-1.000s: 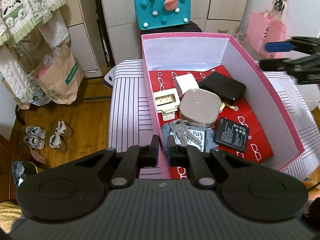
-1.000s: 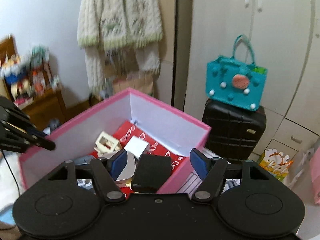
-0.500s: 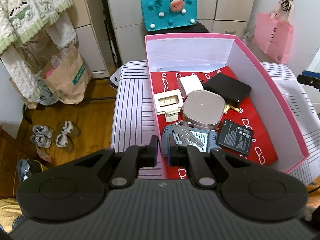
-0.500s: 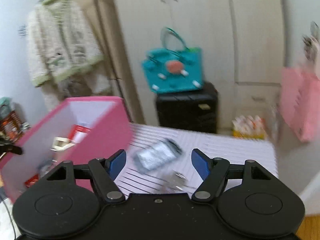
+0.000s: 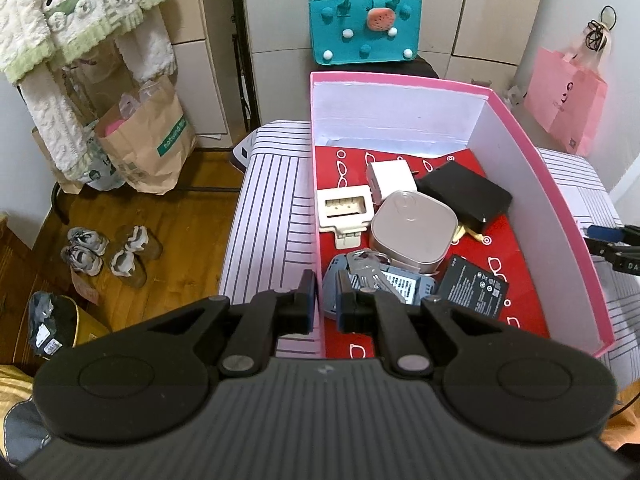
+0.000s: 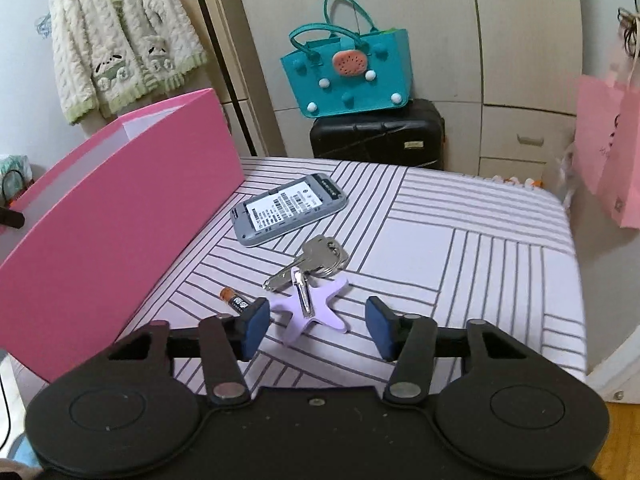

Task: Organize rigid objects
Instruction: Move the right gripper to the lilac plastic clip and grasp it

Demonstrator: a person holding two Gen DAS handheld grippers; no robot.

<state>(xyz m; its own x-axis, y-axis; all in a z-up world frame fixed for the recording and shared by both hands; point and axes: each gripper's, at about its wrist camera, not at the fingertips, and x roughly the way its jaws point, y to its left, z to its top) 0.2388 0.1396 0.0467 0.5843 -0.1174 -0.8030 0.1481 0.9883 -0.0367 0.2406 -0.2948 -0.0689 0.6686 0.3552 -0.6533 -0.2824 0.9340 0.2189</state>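
A pink box point(image 5: 560, 216) stands on a striped table. It holds a black pouch point(image 5: 464, 196), a white charger point(image 5: 390, 178), a cream clip point(image 5: 344, 212), a metal tin point(image 5: 414, 230), keys point(image 5: 364, 266), a grey device point(image 5: 400, 284) and a black battery point(image 5: 472, 288). My left gripper point(image 5: 322, 304) is shut on the box's near-left wall. My right gripper point(image 6: 316, 326) is open and empty, just above a purple starfish keyring with keys point(image 6: 312, 280). An AA battery point(image 6: 236, 300) and a grey phone back point(image 6: 288, 208) lie beside it. The pink box point(image 6: 112, 224) is to its left.
A teal bag point(image 6: 348, 72) sits on a black suitcase point(image 6: 380, 134) behind the table. A pink bag point(image 6: 612, 152) hangs at the right. The table's right edge point(image 6: 576, 280) drops to the floor. Shoes point(image 5: 108, 252) and paper bags point(image 5: 148, 148) are on the floor at left.
My right gripper has swung from above the box to the table on its right, down over the starfish keyring, still open. My left gripper has stayed shut on the box wall.
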